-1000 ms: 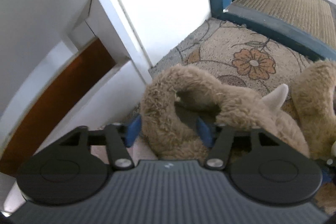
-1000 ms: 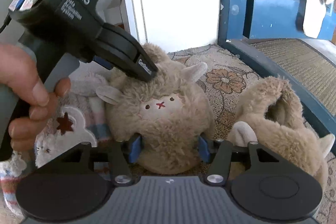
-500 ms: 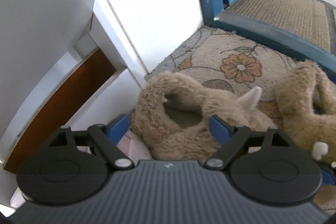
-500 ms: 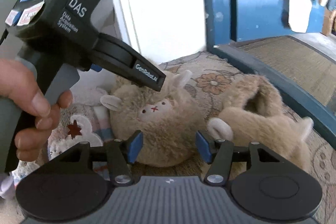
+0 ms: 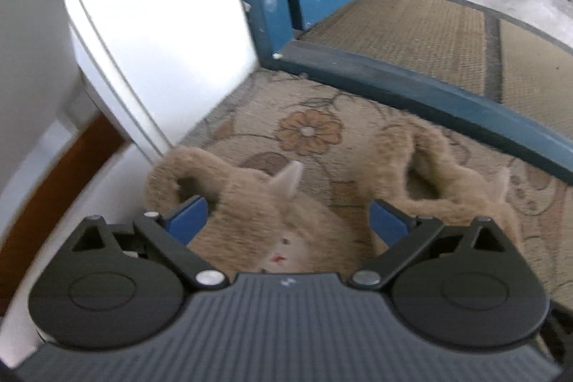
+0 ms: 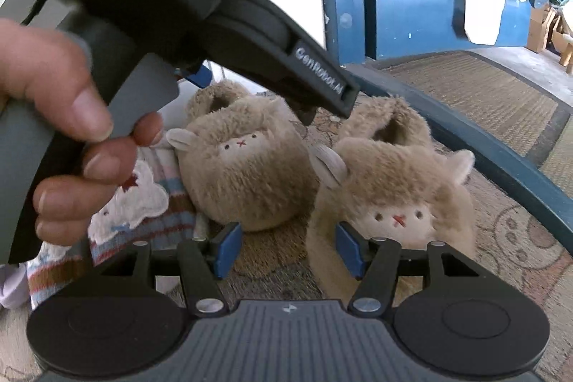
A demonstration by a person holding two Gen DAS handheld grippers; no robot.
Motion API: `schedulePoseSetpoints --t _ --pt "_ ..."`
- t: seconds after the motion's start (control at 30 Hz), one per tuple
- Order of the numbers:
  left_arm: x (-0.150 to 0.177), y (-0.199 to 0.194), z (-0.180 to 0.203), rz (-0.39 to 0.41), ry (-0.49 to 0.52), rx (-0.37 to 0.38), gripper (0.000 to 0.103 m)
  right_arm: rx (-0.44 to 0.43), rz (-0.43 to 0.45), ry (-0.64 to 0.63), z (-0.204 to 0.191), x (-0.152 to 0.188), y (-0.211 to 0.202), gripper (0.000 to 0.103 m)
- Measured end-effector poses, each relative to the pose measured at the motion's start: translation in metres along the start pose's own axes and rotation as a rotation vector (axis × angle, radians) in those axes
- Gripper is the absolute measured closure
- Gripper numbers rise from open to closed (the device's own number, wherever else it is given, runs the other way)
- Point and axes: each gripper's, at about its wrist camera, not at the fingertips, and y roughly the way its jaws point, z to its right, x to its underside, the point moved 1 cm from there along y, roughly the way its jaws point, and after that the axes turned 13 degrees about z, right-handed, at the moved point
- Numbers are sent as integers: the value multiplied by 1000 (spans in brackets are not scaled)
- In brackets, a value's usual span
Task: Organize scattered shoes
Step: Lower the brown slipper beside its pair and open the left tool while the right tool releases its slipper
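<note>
Two tan furry slippers with small animal faces, the left slipper (image 6: 247, 167) and the right slipper (image 6: 394, 196), sit side by side on the beige floral mat (image 5: 308, 131), near the white wall (image 5: 161, 24) and the blue door sill (image 5: 429, 88). The left gripper (image 5: 288, 221) has just been opening; its jaws stand spread, no longer gripping the left slipper. The right gripper (image 6: 286, 249) is half spread over bare mat, holding nothing, where earlier it straddled that slipper.

Both wrist views close, angled down; share furry slippers (image 5: 258, 213) (image 6: 247, 167), left view somewhat blurred
</note>
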Motion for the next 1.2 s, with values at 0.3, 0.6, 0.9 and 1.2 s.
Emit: schedulePoseSetpoints --t 0.3,0.6,0.9,1.2 --pt "4 -5 21 -21 -24 62 4 65 -7 14 18 10 -27 40" --pt "1 -6 46 29 32 105 0 134 -24 44 36 27 -49 31" --pt "-20 32 49 30 11 95 0 187 -40 49 47 35 -64 18" --pt "-12 64 40 -54 -25 120 3 197 -53 82 53 39 -61 17"
